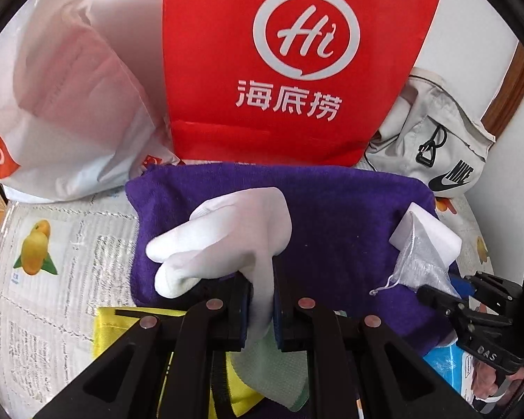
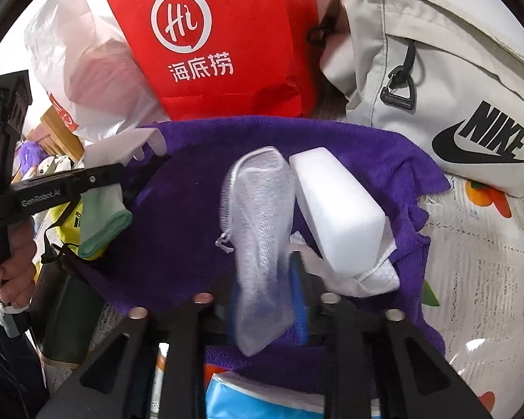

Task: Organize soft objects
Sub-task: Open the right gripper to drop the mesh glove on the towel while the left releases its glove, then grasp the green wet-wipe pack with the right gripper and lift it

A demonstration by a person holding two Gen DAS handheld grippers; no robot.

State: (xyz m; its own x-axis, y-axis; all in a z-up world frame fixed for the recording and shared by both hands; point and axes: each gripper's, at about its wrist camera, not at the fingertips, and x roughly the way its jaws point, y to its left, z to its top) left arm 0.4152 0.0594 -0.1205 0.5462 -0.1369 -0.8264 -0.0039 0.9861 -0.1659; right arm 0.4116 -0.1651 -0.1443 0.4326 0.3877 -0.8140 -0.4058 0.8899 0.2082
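A purple towel (image 1: 332, 216) lies spread on the table; it also shows in the right wrist view (image 2: 192, 216). My left gripper (image 1: 262, 310) is shut on a white sock with a mint green cuff (image 1: 234, 230), holding it over the towel's left part. My right gripper (image 2: 267, 300) is shut on a white mesh pouch (image 2: 262, 216), held above the towel beside a white foam block (image 2: 335, 206). The block (image 1: 426, 234) and the pouch (image 1: 419, 262) show at the right of the left wrist view. A crumpled white wipe (image 2: 363, 276) lies under the block.
A red paper bag (image 1: 290, 59), a white plastic bag (image 1: 70, 97) and a grey Nike bag (image 2: 436, 87) stand behind the towel. A yellow cloth (image 1: 122, 331) lies at front left. A blue packet (image 2: 262, 398) lies near the front. The tablecloth (image 1: 52, 279) has printed fruit.
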